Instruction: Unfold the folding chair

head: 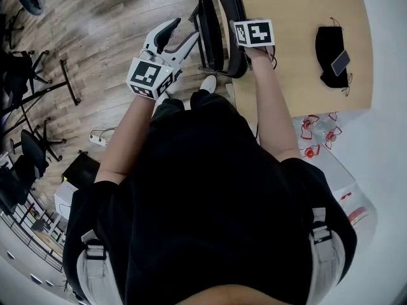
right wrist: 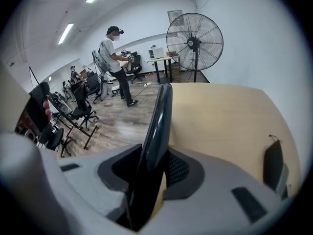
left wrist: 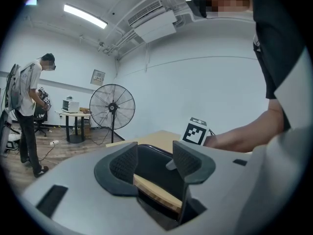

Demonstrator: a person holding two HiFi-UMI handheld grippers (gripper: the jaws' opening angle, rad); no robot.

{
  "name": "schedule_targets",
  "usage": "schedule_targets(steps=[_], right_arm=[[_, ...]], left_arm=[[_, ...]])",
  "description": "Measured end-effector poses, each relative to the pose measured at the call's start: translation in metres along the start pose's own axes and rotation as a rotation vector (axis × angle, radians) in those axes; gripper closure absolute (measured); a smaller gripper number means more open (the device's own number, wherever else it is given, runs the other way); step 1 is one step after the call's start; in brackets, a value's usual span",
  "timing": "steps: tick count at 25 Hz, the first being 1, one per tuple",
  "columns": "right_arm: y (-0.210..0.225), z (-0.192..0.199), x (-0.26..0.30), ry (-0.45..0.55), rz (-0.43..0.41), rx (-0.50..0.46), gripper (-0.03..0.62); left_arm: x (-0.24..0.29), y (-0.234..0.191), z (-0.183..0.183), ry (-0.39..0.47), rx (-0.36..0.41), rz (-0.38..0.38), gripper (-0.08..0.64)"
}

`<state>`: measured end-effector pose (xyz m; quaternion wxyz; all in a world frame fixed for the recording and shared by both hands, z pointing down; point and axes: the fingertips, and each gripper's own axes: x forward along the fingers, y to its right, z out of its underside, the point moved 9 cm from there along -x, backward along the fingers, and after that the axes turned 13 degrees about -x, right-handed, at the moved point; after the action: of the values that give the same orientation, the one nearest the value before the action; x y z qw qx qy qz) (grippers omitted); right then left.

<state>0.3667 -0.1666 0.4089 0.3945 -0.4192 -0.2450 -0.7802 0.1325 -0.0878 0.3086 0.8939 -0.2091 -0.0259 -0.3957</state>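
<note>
The black folding chair (head: 219,30) stands folded on edge against the wooden table (head: 299,18), just ahead of my knees. My left gripper (head: 188,43) reaches in level from the left. In the left gripper view its pads (left wrist: 128,164) sit close on either side of the chair's dark panel with a wood-coloured edge (left wrist: 155,192), so the left gripper (left wrist: 154,161) is shut on it. My right gripper (head: 245,51) points steeply down under its marker cube. In the right gripper view the right gripper (right wrist: 154,166) is shut on the chair's thin black upper rim (right wrist: 160,114).
A black pouch with a phone (head: 334,57) lies on the table. Red-capped items (head: 317,132) rest on a white box at the right. Office chairs (head: 25,151) and a power strip (head: 97,138) occupy the wood floor at the left. A standing fan (right wrist: 194,40) and a person (right wrist: 115,65) are farther off.
</note>
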Motion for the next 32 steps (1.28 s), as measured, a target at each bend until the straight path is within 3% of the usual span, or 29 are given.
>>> schedule_targets(steps=[22, 32], right_arm=[[-0.098, -0.043, 0.015, -0.037, 0.104, 0.014, 0.477], [-0.139, -0.06, 0.025, -0.023, 0.094, 0.012, 0.479]], left_arm=[[-0.074, -0.115, 0.03, -0.107, -0.103, -0.052, 0.341], [-0.063, -0.164, 0.056, -0.165, -0.233, -0.059, 0.341]])
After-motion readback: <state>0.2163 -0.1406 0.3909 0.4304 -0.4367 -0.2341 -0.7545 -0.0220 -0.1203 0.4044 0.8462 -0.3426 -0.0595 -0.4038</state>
